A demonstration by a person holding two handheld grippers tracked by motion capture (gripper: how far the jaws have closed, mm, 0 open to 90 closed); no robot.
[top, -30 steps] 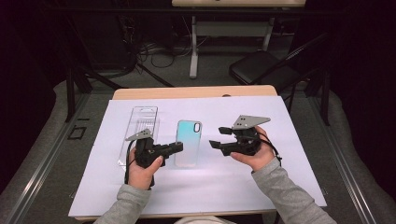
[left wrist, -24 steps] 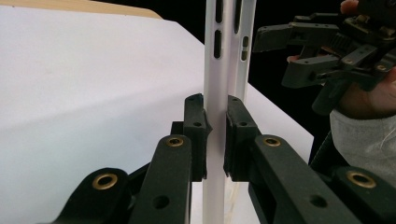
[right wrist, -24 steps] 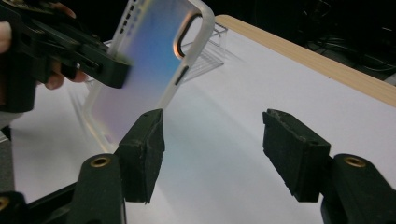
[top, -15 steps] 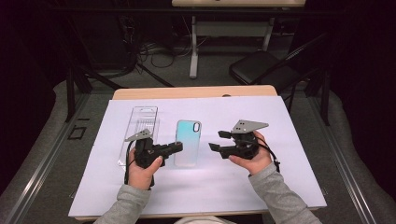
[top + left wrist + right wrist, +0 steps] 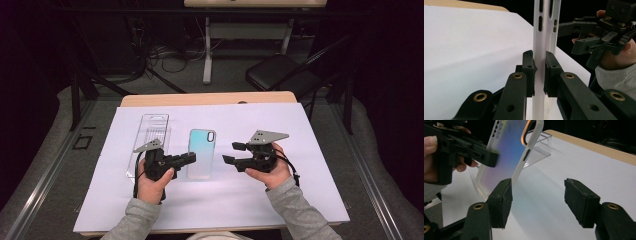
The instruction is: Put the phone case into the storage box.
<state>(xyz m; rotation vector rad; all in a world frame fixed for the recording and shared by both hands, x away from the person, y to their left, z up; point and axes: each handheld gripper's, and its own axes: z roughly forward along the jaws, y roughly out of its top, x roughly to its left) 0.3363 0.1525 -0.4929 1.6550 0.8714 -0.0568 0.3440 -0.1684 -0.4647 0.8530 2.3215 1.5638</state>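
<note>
An iridescent phone case with a camera cutout at its far end lies lengthwise on the white paper sheet. My left gripper reaches in from the left and is shut on the case's left rim. In the left gripper view its pads pinch the white rim. My right gripper hovers just right of the case, open, with nothing between its jaws. In the right gripper view the open gripper faces the case; its left pad is close to the case's near rim.
A clear plastic package lies on the paper left of the case, beyond my left hand. The wooden table edge runs along the far side. A black chair and cables stand on the floor beyond.
My right gripper has edged slightly left and down toward the case. The left gripper and the case have stayed put.
</note>
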